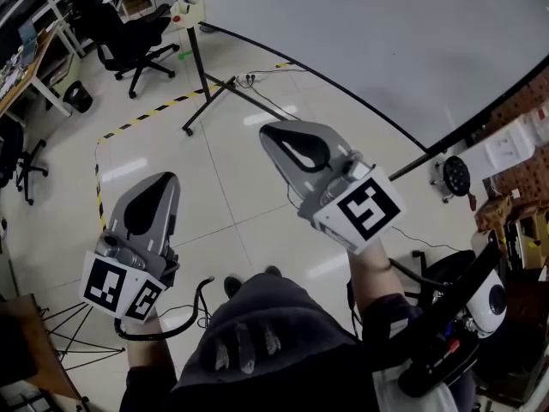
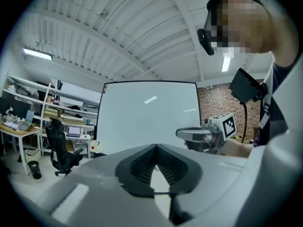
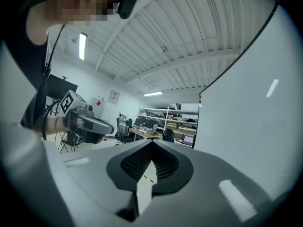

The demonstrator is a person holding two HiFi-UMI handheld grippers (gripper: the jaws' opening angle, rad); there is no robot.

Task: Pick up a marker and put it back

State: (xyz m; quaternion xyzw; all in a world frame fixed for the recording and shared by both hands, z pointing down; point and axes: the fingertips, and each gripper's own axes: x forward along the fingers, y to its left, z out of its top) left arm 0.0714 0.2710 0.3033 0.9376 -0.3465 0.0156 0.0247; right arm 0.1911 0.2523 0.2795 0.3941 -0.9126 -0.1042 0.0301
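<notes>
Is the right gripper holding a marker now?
No, the right gripper has its jaws shut together, and nothing is between them.

Glossy tiled floor [image 1: 232, 187], smooth whiteboard [image 1: 386, 41], matt grey plastic left gripper [image 1: 163, 180] and right gripper [image 1: 273, 133], ribbed black pads [image 3: 137, 162], rough brick wall [image 2: 210, 103].

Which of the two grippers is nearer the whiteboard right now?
The right gripper: in the head view it reaches further forward, toward the lower edge of the whiteboard, while the left gripper hangs back over the floor tiles.

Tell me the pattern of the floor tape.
The tape has yellow and black stripes; the head view shows it best.
</notes>
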